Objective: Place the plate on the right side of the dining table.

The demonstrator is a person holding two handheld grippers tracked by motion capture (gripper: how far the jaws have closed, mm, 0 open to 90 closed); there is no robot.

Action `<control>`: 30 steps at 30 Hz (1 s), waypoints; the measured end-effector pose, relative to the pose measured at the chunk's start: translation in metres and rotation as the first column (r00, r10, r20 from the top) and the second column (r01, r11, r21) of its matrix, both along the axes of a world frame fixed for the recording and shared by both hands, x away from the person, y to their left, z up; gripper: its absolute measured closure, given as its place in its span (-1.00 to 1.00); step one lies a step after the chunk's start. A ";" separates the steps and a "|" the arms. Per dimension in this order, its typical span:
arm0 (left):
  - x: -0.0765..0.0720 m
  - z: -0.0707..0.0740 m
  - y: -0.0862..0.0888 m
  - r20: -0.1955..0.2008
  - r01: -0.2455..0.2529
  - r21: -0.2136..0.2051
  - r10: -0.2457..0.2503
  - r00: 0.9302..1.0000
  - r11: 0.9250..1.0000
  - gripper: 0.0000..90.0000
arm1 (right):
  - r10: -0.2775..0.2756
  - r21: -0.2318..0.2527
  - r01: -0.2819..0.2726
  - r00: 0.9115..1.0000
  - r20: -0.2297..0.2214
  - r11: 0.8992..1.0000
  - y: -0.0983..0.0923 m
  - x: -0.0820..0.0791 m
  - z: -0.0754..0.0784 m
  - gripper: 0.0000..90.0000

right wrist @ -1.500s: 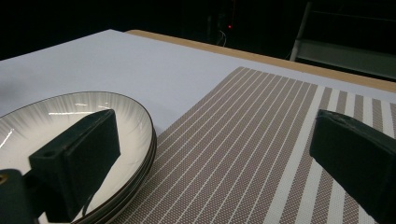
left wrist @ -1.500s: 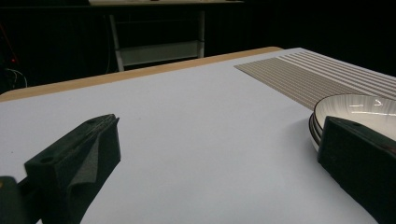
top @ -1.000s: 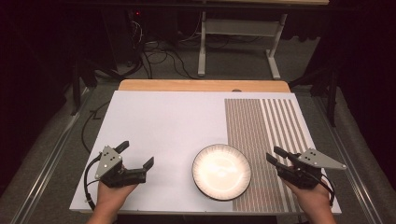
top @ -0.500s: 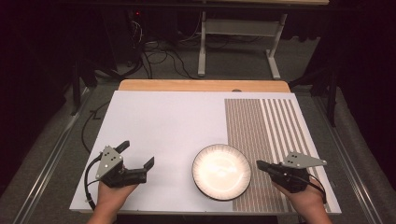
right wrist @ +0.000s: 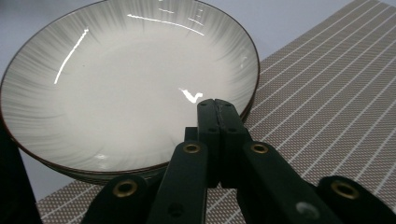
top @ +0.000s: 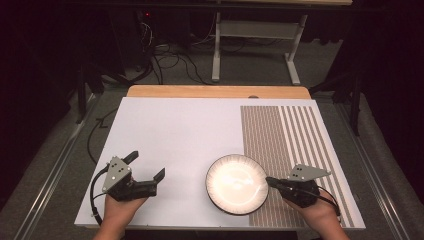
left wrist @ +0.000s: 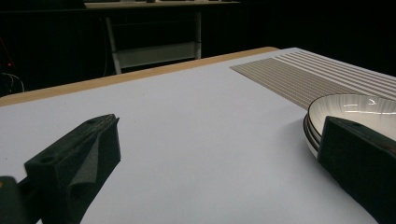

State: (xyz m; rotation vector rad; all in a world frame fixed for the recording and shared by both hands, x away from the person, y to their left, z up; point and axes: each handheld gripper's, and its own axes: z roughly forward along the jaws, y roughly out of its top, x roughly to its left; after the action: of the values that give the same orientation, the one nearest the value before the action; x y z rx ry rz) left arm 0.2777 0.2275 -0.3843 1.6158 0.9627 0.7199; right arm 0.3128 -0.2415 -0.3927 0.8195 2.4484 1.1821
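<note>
Plate [top: 236, 184], white with a dark rim, sits near the front edge of the counter [top: 190, 130], its right side overlapping the striped mat [top: 295, 150] that covers the counter's right part. Left of the plate the white counter lies bare up to the wooden strip at the far edge. The left hand [top: 117, 212] comes in from the front edge and holds the left gripper [top: 147, 167] low and level, aimed at the plate, jaws spread wide with nothing between them; the left gripper view shows the plate [left wrist: 355, 109] just behind its right jaw. The right hand [top: 315, 215] holds the right gripper [top: 270, 181] level, tips at the plate's right rim, jaws pressed fully together on nothing. The right gripper view shows these tips [right wrist: 217, 109] poised over the rim [right wrist: 140, 170].
</note>
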 end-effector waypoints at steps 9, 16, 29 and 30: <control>0.000 -0.001 0.001 -0.003 -0.003 -0.002 0.003 1.000 1.000 -1.00 | -0.021 -0.001 0.021 1.000 -0.006 1.000 -0.007 0.003 0.000 1.00; 0.000 -0.001 0.002 -0.003 -0.005 -0.005 0.005 1.000 1.000 -1.00 | -0.015 -0.004 0.015 1.000 -0.017 1.000 -0.005 0.003 -0.002 1.00; 0.000 0.000 0.001 -0.003 -0.005 -0.005 0.005 1.000 1.000 -1.00 | -0.010 -0.006 0.009 1.000 -0.014 1.000 -0.004 0.003 -0.002 1.00; 0.000 0.000 0.001 -0.003 -0.004 -0.005 0.004 1.000 1.000 -1.00 | -0.004 -0.006 0.004 1.000 -0.014 1.000 -0.004 0.004 -0.002 1.00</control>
State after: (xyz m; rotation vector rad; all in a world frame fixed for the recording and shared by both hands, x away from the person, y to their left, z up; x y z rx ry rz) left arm 0.2778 0.2290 -0.3845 1.6111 0.9698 0.7175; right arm 0.3163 -0.2456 -0.3951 0.8338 2.4590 1.1715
